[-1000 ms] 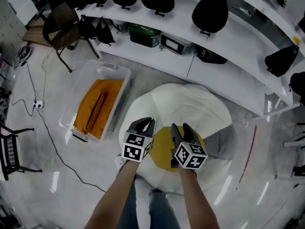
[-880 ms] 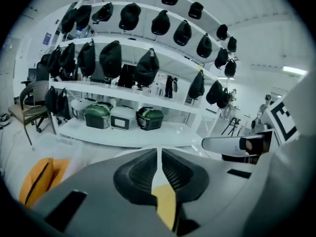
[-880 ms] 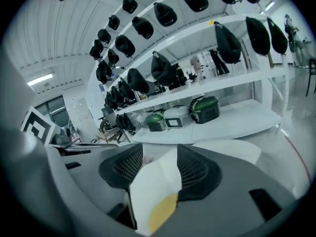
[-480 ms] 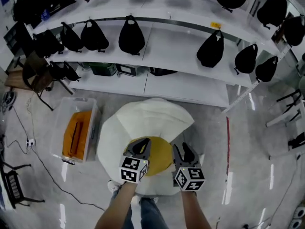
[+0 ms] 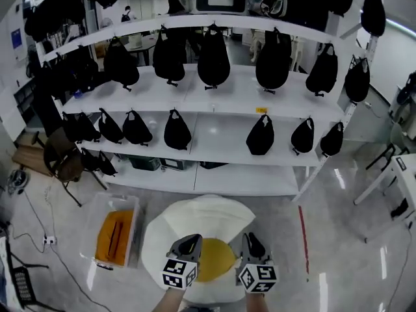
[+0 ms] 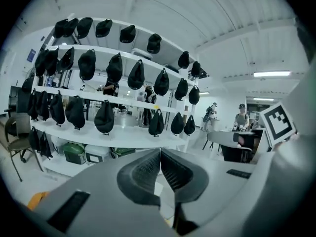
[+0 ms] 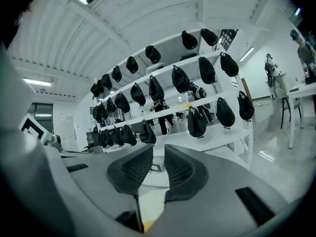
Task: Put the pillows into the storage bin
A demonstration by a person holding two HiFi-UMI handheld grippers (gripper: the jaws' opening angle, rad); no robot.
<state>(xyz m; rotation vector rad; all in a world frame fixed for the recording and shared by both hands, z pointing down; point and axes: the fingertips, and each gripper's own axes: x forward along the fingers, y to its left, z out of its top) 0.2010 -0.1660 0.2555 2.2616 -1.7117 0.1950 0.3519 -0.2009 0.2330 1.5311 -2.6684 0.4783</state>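
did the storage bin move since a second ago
No. The storage bin stands just left of the round white table, as before; only the camera has tilted up.

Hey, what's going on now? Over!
Left hand-held gripper shut, empty. Right hand-held gripper just closing, small gap, empty. Yellow pillow loose below; orange pillow in bin. Nothing blocking.
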